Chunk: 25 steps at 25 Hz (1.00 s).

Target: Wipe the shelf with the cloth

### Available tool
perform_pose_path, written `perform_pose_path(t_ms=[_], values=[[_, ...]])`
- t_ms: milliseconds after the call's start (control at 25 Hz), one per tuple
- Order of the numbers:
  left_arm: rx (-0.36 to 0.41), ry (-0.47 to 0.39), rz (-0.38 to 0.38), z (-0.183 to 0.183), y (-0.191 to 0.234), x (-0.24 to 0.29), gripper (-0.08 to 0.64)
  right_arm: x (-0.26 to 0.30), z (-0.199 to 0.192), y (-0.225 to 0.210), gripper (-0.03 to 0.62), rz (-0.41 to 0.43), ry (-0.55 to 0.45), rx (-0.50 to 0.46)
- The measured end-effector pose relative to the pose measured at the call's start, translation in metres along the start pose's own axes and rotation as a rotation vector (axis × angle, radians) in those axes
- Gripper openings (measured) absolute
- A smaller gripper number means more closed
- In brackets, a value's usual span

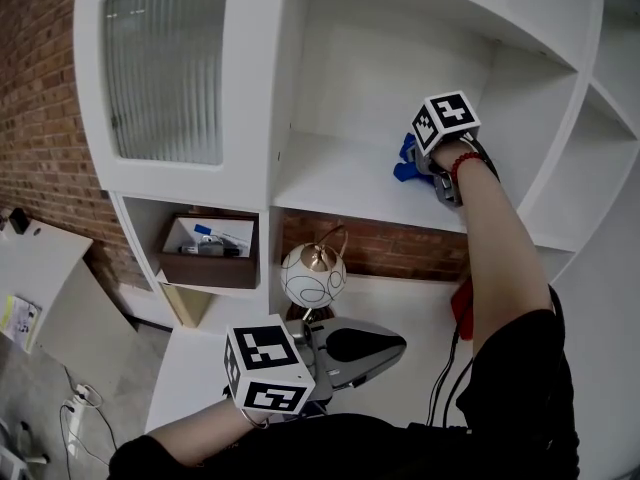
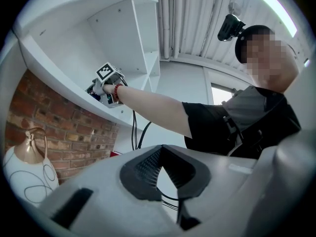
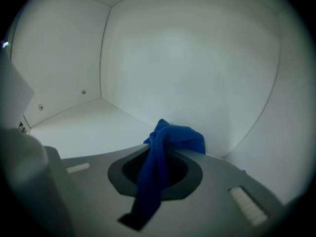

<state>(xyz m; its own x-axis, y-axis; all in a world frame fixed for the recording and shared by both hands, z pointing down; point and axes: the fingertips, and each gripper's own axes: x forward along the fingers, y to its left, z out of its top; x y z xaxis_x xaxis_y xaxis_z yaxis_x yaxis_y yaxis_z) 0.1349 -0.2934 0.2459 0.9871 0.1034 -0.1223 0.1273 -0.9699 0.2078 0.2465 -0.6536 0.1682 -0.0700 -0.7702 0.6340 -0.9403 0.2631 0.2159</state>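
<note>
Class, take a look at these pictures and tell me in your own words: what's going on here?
A person holds a gripper in each hand. The right gripper is inside an open compartment of the white shelf, shut on a bunched blue cloth down at the shelf board near the back wall. The left gripper hangs lower, shut and empty, beside a round white vase.

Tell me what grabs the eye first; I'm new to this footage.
A bright blue cloth is pinched in the right gripper, deep inside the white shelf. Below, a white-and-copper vase stands before a brick backing, with the left gripper shut and empty nearby.
</note>
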Motion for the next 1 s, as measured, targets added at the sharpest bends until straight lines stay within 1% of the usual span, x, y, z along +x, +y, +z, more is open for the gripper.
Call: perform_pose_path(t_ms=[40, 120, 200, 280, 480, 560, 600, 640, 680, 760, 800, 840, 880, 920, 960, 1000], values=[[-0.003, 0.005, -0.005, -0.001, 0.000, 0.001, -0.002, -0.002, -0.004, -0.007, 0.035, -0.024, 0.017, 0.015], [0.002, 0.014, -0.014, -0.004, -0.002, 0.004, -0.001, -0.007, -0.015, -0.025, 0.035, -0.099, 0.065, 0.037], [0.019, 0.026, -0.021, -0.008, -0.004, 0.006, -0.002, -0.012, -0.027, -0.042, 0.035, -0.188, 0.120, 0.045], [0.038, 0.041, -0.024, -0.012, -0.005, 0.008, -0.002, -0.018, -0.033, -0.052, 0.035, -0.244, 0.150, 0.052], [0.033, 0.057, -0.026, -0.017, -0.008, 0.003, 0.000, -0.023, -0.044, -0.064, 0.035, -0.316, 0.201, 0.091], [0.036, 0.054, -0.032, -0.018, -0.010, 0.002, 0.000, -0.024, -0.047, -0.069, 0.035, -0.310, 0.218, 0.123], [0.038, 0.049, -0.035, -0.018, -0.011, 0.002, 0.000, -0.023, -0.045, -0.066, 0.035, -0.275, 0.208, 0.139], [0.038, 0.039, -0.041, -0.017, -0.012, 0.002, 0.000, -0.023, -0.038, -0.056, 0.035, -0.199, 0.174, 0.153], [0.035, 0.025, -0.050, -0.015, -0.013, 0.002, 0.000, -0.022, -0.025, -0.037, 0.035, -0.079, 0.110, 0.160], [0.033, -0.007, -0.063, -0.010, -0.016, 0.003, 0.000, -0.031, 0.017, 0.025, 0.037, 0.212, -0.086, 0.141], [0.040, -0.019, -0.064, -0.007, -0.017, 0.003, 0.000, -0.039, 0.038, 0.059, 0.037, 0.336, -0.176, 0.106], [0.053, -0.026, -0.060, -0.004, -0.018, 0.004, 0.000, -0.048, 0.054, 0.092, 0.037, 0.430, -0.239, 0.050], [0.067, -0.029, -0.054, -0.002, -0.019, 0.004, 0.000, -0.055, 0.065, 0.124, 0.037, 0.497, -0.271, -0.025], [0.079, -0.028, -0.047, -0.001, -0.020, 0.004, -0.002, -0.059, 0.070, 0.153, 0.037, 0.539, -0.279, -0.110], [0.086, -0.027, -0.040, -0.001, -0.021, 0.003, 0.000, -0.058, 0.071, 0.178, 0.037, 0.556, -0.269, -0.200], [0.091, -0.025, -0.033, 0.000, -0.021, 0.001, -0.002, -0.055, 0.069, 0.198, 0.037, 0.552, -0.250, -0.290]])
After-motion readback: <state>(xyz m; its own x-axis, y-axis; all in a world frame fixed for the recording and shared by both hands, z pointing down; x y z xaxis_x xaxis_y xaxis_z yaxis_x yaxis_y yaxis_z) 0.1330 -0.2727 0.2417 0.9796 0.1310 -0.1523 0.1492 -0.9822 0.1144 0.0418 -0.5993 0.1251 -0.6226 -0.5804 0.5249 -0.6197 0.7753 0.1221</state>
